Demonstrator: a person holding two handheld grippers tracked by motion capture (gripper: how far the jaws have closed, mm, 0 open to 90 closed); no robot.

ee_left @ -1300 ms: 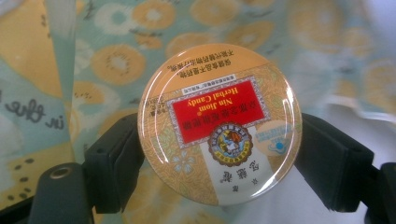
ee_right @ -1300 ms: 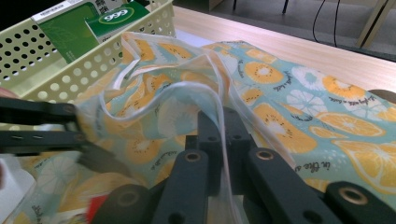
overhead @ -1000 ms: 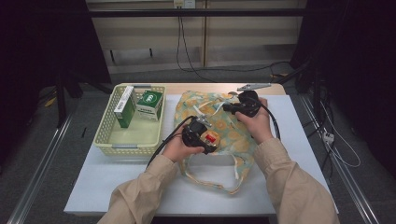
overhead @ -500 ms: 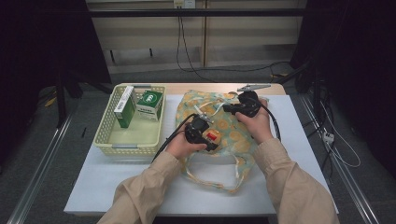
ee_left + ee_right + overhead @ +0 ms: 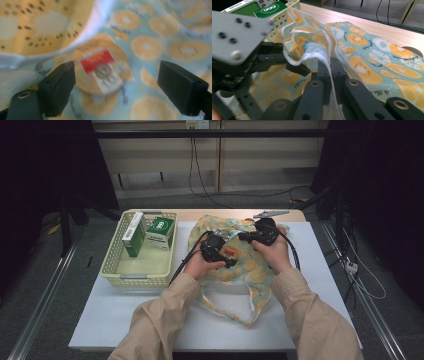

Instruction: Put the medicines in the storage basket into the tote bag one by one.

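Our right gripper (image 5: 329, 75) pinches the bag (image 5: 250, 265) rim open; our left gripper (image 5: 115, 87), jaws apart, must lower around the can (image 5: 100, 70) inside.

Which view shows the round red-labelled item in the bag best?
Left gripper view: the round red-labelled item lies inside the fruit-print bag, between the open left gripper jaws, though blurred. High view shows just a red patch beside that gripper. Right gripper view shows bag fabric instead.

High view overhead facing forward, both gripper views close, sharing the fruit-print bag (image 5: 250, 265).
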